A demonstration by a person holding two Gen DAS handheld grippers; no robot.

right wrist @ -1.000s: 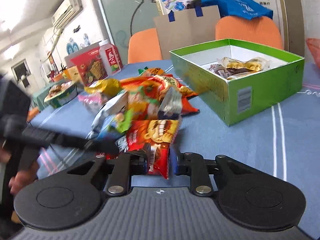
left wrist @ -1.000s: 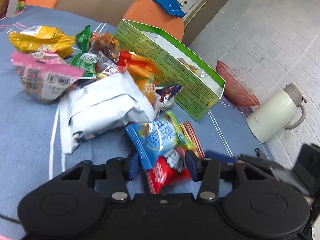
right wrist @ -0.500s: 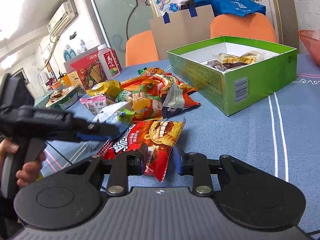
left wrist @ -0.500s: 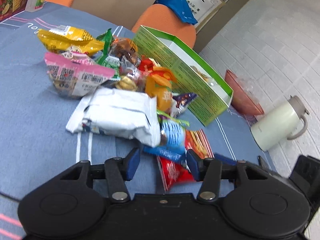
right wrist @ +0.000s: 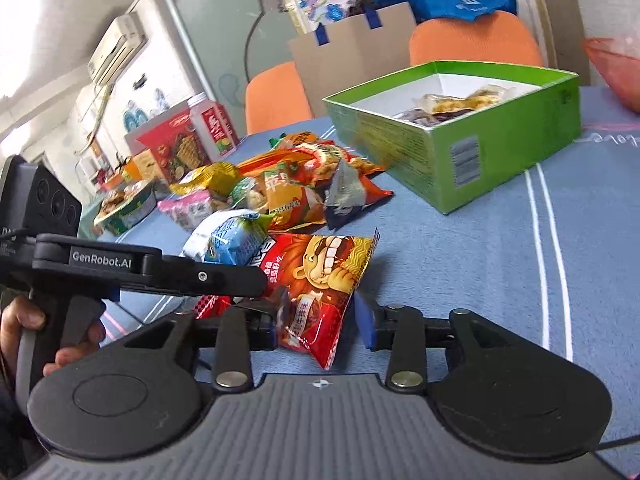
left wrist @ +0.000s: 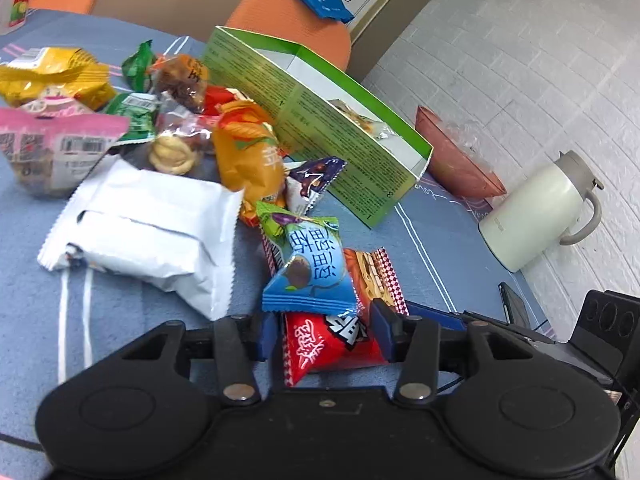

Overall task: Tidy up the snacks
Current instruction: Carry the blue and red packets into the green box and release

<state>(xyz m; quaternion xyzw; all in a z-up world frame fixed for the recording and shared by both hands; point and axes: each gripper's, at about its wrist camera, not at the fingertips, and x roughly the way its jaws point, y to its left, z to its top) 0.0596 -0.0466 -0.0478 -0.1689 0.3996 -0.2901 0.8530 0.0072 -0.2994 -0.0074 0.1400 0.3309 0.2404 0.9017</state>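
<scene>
A pile of snack packets (left wrist: 224, 152) lies on the blue tablecloth beside an open green box (left wrist: 320, 120), which holds a few packets (right wrist: 452, 104). My left gripper (left wrist: 324, 334) is low over the near end of the pile. Its jaws are closing around a red packet (left wrist: 328, 344) and the tail of a blue candy packet (left wrist: 316, 272), without a clear squeeze. My right gripper (right wrist: 320, 326) is opening. The same red packet with a cartoon lion (right wrist: 320, 280) lies on the cloth between its pads, loose. The left gripper (right wrist: 256, 284) reaches in from the left, held by a hand (right wrist: 24, 320).
A big white packet (left wrist: 152, 224) lies left of the left gripper. A cream kettle (left wrist: 536, 212) and a reddish bowl (left wrist: 460, 160) stand past the box by the wall. Orange chairs (right wrist: 276, 92), a red cracker box (right wrist: 176, 148) and a bottle (right wrist: 212, 128) line the far side.
My right gripper has let go of the red lion packet, which dropped flat onto the cloth. My left gripper has come in around that packet's other end and the blue packet.
</scene>
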